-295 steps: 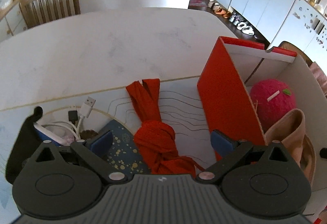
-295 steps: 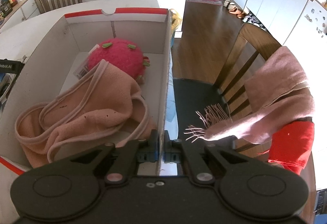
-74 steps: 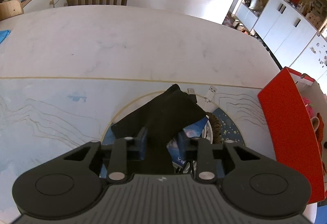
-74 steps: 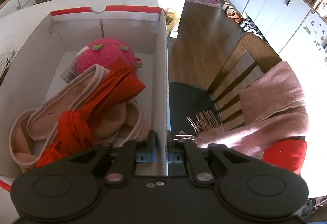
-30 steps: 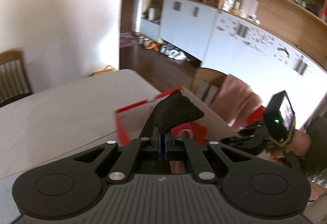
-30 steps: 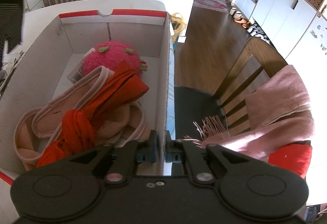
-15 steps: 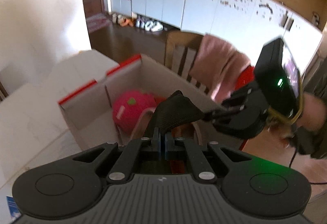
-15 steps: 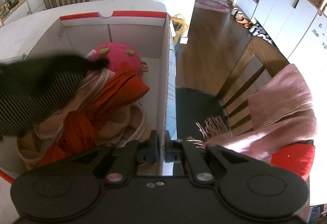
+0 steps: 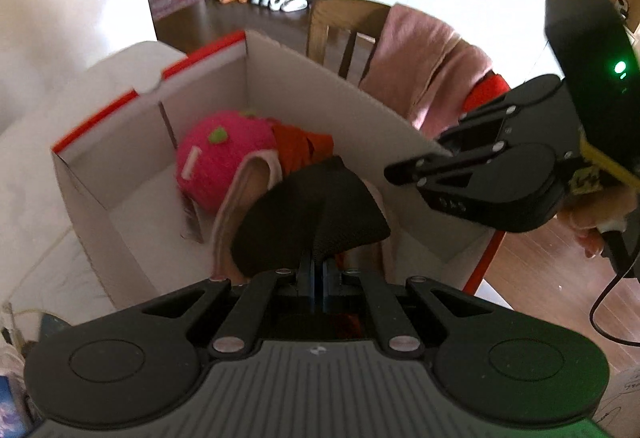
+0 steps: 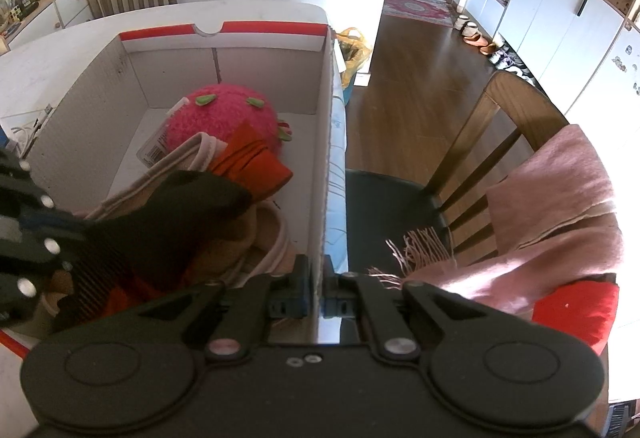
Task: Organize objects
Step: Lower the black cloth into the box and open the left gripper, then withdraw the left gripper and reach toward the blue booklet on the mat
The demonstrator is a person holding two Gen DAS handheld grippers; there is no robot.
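Left wrist view: left tongs [image 9: 316, 274] clenched on black cloth [image 9: 310, 216], hanging over the open box [image 9: 152, 146], above the pink slippers [image 9: 240, 194]; drop point straight below. Right wrist view: right tongs [image 10: 316, 288] clamped on the box's near-right wall [image 10: 325, 174]; cloth's long axis runs across the box from its left side.
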